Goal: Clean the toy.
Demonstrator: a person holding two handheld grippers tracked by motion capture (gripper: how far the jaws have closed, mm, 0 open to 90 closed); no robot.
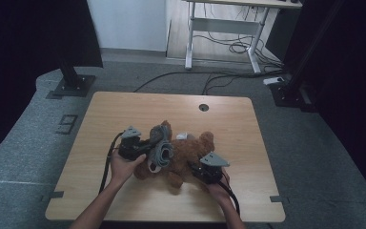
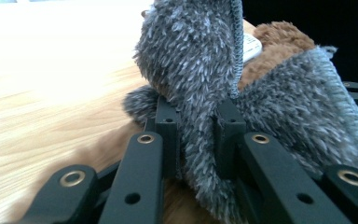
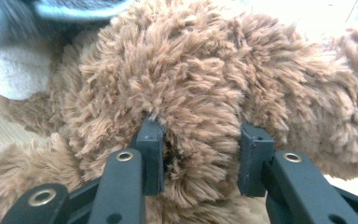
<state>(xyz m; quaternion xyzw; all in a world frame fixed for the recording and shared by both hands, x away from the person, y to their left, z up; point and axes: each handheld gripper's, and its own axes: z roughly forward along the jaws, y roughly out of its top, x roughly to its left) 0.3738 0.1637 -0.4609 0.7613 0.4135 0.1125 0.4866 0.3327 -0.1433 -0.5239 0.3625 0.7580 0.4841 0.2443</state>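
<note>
With the bear (image 1: pixel 186 155) lying mid-table (image 1: pixel 124 109), the right gripper (image 3: pixel 200 161) clamps a tuft of its brown fur, seemingly to anchor it, while the left gripper (image 2: pixel 196 140) pinches the grey garment (image 2: pixel 191 70) bunched on it, likely to work it along

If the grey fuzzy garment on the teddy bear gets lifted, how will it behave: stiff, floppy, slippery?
Probably floppy: the grey fuzzy garment bunches and folds where the left hand-held gripper pinches it. Its long pile looks grippy rather than slippery. Since it seems wrapped on the teddy bear, which the right hand-held gripper clamps, it would likely stretch and tug the bear, not lift free.
</note>
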